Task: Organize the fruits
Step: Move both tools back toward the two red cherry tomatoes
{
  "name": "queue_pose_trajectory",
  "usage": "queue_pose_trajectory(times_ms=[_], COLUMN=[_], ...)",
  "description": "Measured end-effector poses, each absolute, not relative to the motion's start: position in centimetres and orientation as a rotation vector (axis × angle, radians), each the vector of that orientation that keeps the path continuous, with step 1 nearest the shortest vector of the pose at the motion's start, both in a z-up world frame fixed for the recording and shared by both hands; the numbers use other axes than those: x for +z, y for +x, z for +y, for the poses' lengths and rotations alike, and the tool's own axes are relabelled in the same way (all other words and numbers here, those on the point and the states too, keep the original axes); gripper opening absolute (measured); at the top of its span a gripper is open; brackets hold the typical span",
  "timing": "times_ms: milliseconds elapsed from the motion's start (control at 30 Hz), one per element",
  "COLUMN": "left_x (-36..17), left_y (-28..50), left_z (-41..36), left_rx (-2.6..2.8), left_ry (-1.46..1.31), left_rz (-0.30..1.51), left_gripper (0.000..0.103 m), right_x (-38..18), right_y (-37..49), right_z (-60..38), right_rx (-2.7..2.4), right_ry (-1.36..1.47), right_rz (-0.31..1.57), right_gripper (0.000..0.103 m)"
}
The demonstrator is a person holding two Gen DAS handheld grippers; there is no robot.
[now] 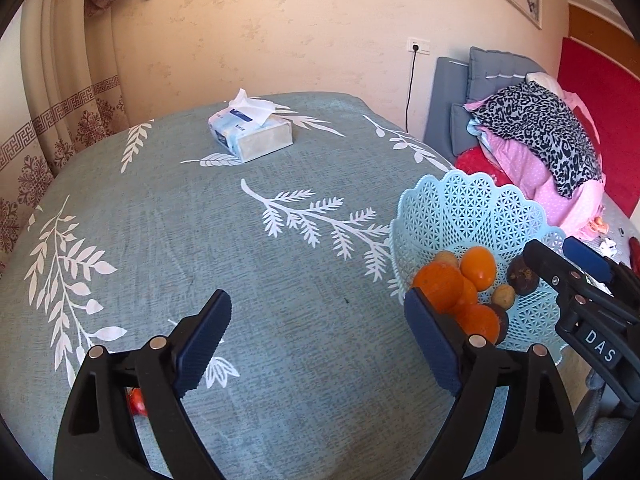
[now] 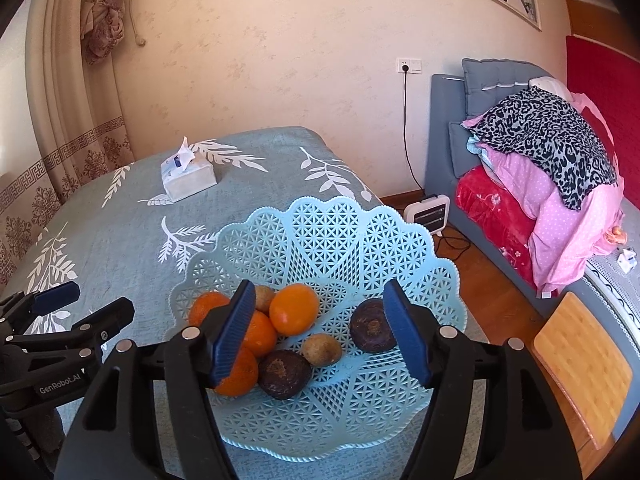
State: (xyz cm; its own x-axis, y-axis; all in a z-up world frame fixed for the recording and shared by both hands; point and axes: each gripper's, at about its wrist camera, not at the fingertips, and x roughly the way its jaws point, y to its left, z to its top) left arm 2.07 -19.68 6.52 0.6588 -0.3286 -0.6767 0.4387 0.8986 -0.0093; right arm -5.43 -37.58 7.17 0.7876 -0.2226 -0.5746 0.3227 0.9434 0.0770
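Note:
A light blue lattice basket (image 2: pixel 332 232) stands near the table's right edge; it also shows in the left wrist view (image 1: pixel 468 208). It holds several oranges (image 2: pixel 294 309), two dark purple fruits (image 2: pixel 372 326) and small brown fruits (image 2: pixel 322 349). My right gripper (image 2: pixel 320 332) is open and empty, hovering over the basket above the fruit. My left gripper (image 1: pixel 316 340) is open and empty above the tablecloth, left of the basket. A small red-orange fruit (image 1: pixel 136 400) peeks out on the cloth behind the left finger.
A tissue box (image 1: pixel 250 132) sits at the far side of the leaf-patterned blue tablecloth (image 1: pixel 200 240). Right of the table are a bed with piled bedding (image 2: pixel 552 168), a small heater (image 2: pixel 428 210) on the floor, and a wooden board (image 2: pixel 584 364).

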Motion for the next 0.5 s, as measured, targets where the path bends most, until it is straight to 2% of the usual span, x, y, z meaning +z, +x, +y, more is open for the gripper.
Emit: queue_pose_trajectory(times_ms=[500], left_x=[6.1], left_y=[2.1], left_z=[-12.3], left_rx=[-0.279], left_ry=[0.106], left_rz=[0.724], left_gripper=[0.087], right_x=[7.7], right_y=[-5.4], right_z=[-34.4], right_rx=[-0.183], right_ry=[0.163], right_rz=[0.585], right_gripper=[0.07])
